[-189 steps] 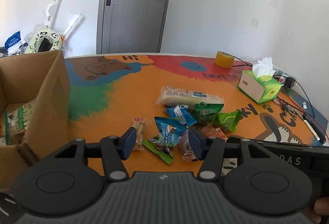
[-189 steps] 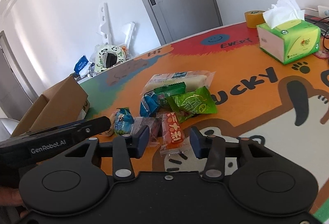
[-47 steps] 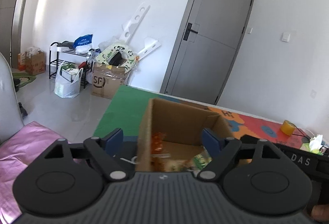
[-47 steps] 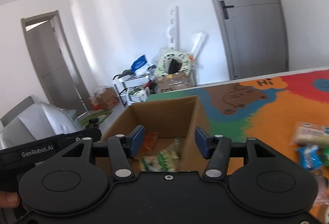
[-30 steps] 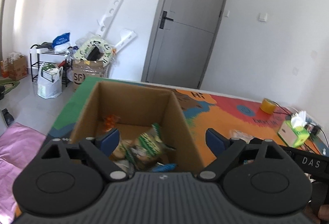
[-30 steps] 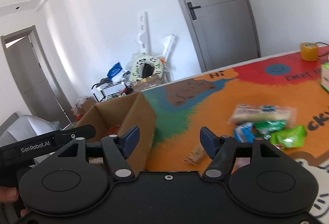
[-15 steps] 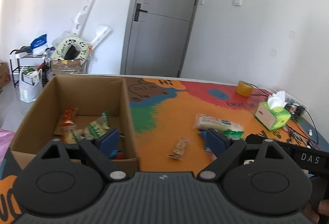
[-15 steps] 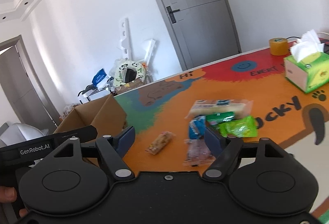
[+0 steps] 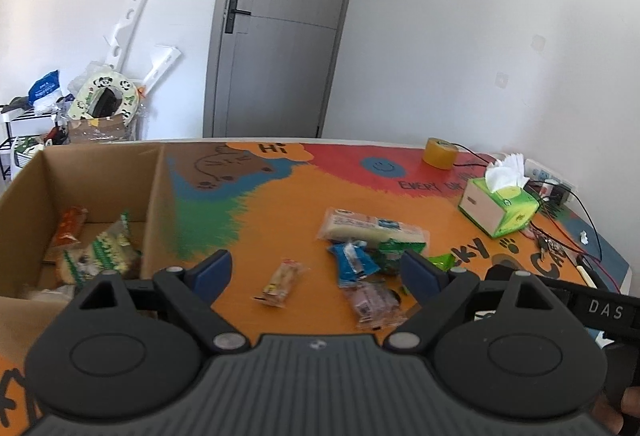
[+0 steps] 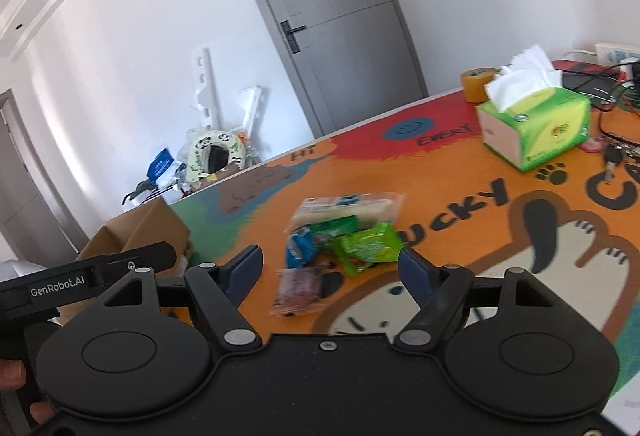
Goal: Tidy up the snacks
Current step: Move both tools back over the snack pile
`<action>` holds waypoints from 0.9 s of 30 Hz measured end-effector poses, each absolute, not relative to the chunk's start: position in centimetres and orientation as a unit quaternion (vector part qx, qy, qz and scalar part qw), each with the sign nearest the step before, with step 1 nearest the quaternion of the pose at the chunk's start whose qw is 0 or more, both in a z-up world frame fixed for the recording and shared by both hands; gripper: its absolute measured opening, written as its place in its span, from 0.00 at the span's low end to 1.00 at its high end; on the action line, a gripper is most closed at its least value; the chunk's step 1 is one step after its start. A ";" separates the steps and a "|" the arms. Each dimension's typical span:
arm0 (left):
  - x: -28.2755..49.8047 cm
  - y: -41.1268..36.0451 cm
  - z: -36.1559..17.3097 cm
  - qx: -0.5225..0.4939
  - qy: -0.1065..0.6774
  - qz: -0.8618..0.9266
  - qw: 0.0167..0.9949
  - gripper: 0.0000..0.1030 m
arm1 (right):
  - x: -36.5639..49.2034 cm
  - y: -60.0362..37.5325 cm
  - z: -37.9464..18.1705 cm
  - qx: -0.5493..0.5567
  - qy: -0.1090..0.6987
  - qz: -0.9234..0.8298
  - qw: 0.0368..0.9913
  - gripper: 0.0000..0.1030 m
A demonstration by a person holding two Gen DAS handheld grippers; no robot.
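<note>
A cardboard box (image 9: 158, 203) at the table's left holds several snack packs (image 9: 102, 250); it also shows in the right wrist view (image 10: 154, 228). Loose snacks lie mid-table: a long white pack (image 9: 372, 230), a blue pack (image 9: 354, 262), a small tan bar (image 9: 282, 282) and a pinkish clear pack (image 9: 376, 302). In the right wrist view I see the white pack (image 10: 346, 205), a green pack (image 10: 368, 248) and the pinkish pack (image 10: 298, 290). My left gripper (image 9: 316, 274) is open and empty above the snacks. My right gripper (image 10: 330, 270) is open and empty over them too.
A green tissue box (image 9: 500, 205) and a yellow tape roll (image 9: 440, 152) stand at the back right, also in the right wrist view (image 10: 536, 123). Cables and keys (image 10: 616, 151) lie at the far right. A grey door (image 9: 280, 31) is behind the table.
Both grippers have swung right from over the box toward the loose snacks and come closer to them. Both stay open and empty.
</note>
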State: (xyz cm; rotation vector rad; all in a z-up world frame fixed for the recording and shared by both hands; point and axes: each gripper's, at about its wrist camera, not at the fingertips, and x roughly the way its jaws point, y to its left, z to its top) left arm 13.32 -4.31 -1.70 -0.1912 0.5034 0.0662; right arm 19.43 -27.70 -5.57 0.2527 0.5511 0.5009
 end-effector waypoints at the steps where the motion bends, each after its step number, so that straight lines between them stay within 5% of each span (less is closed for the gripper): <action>1: 13.5 -4.6 -1.8 -0.094 0.250 0.030 0.963 0.88 | 19.5 -28.0 -5.6 0.125 0.269 0.241 0.924 0.73; 27: 20.3 -5.2 -6.6 -0.072 0.285 0.083 0.952 0.85 | 23.3 -29.3 -9.3 0.143 0.298 0.219 0.918 0.72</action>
